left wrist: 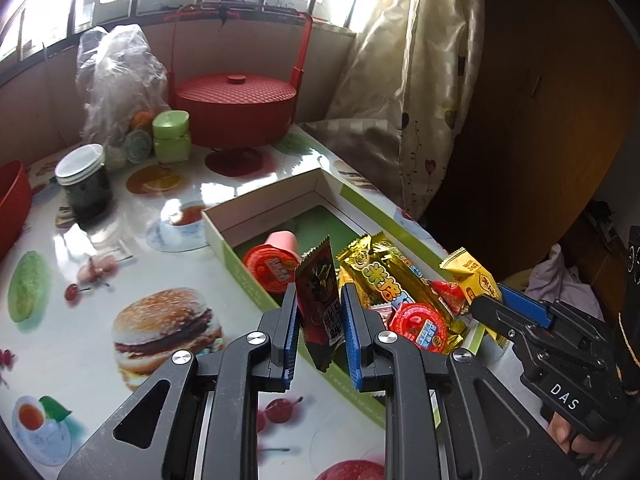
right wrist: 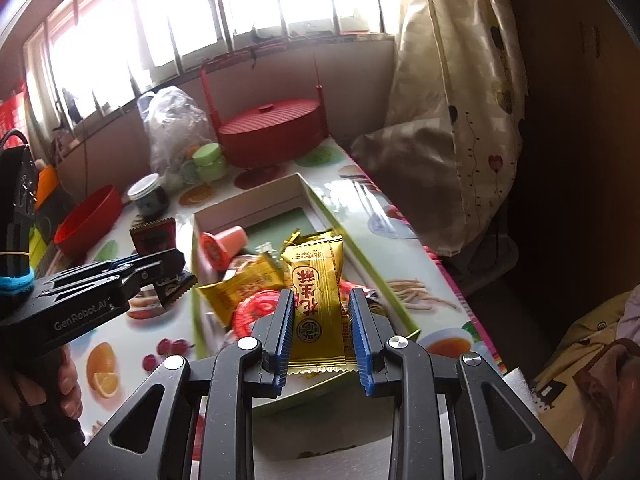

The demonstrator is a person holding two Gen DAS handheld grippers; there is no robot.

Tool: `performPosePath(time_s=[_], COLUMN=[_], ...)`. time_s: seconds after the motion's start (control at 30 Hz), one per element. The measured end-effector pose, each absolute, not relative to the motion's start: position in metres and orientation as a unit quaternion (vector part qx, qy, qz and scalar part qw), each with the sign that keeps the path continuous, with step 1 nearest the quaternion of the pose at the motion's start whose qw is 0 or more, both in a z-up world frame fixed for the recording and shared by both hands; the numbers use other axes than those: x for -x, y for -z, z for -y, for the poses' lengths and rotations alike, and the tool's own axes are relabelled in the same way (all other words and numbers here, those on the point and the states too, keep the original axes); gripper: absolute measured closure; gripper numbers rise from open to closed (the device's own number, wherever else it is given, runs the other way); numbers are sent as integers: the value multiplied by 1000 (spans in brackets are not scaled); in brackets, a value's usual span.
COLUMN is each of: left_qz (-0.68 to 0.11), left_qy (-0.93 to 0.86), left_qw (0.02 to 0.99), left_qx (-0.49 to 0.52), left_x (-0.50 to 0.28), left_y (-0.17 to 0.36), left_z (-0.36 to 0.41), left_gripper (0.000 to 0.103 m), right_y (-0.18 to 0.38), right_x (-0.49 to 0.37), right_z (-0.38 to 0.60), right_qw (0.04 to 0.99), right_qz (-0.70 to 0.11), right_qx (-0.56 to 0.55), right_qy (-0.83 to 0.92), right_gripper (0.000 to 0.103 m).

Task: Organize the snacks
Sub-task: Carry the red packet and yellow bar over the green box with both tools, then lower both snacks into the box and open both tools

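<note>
A shallow cardboard box (left wrist: 264, 210) with green sides lies on the table and holds several snacks: a pink jelly cup (left wrist: 272, 258), a gold rice-bar packet (left wrist: 384, 276), a red jelly cup (left wrist: 418, 322). My left gripper (left wrist: 320, 312) is shut on a dark red snack packet (left wrist: 320, 304), held over the box's near-left wall; it also shows in the right wrist view (right wrist: 160, 268). My right gripper (right wrist: 322, 320) is shut on a yellow peanut-candy packet (right wrist: 318, 304) above the box (right wrist: 248, 204); it also shows in the left wrist view (left wrist: 492, 300).
A red lidded basket (left wrist: 236, 108), a green jar (left wrist: 172, 136), a dark glass jar (left wrist: 86, 186), a clear plastic bag (left wrist: 116, 80) and a red bowl (left wrist: 12, 204) stand at the back and left. A curtain (left wrist: 420, 80) hangs past the table's right edge.
</note>
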State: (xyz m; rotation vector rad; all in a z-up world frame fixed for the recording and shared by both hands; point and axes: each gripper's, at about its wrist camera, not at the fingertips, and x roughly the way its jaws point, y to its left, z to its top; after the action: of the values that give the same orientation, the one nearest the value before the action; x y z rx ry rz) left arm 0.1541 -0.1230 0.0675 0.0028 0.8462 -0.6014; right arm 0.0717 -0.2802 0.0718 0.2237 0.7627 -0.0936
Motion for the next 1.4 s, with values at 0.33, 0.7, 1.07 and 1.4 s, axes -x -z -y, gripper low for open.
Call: performPosePath(time_s=[0.33, 0.7, 1.07, 1.4], left_qz=[-419, -423, -434, -424], left_qy=[297, 295, 288, 286], left_qw=[858, 857, 853, 859], left_qx=[-12, -4, -3, 3], left_x=[-166, -171, -172, -156], left_y=[-53, -50, -46, -56], left_z=[145, 147, 149, 142], left_gripper=[82, 82, 60, 52], right_y=[-58, -55, -55, -59], right_x=[-86, -99, -102, -91], right_z=[296, 295, 294, 294], right_qw=[916, 917, 917, 921], right_qz=[-384, -383, -383, -373], right_qx=[-109, -98, -104, -109], right_qy=[51, 45, 35, 43], right_gripper=[77, 76, 70, 62])
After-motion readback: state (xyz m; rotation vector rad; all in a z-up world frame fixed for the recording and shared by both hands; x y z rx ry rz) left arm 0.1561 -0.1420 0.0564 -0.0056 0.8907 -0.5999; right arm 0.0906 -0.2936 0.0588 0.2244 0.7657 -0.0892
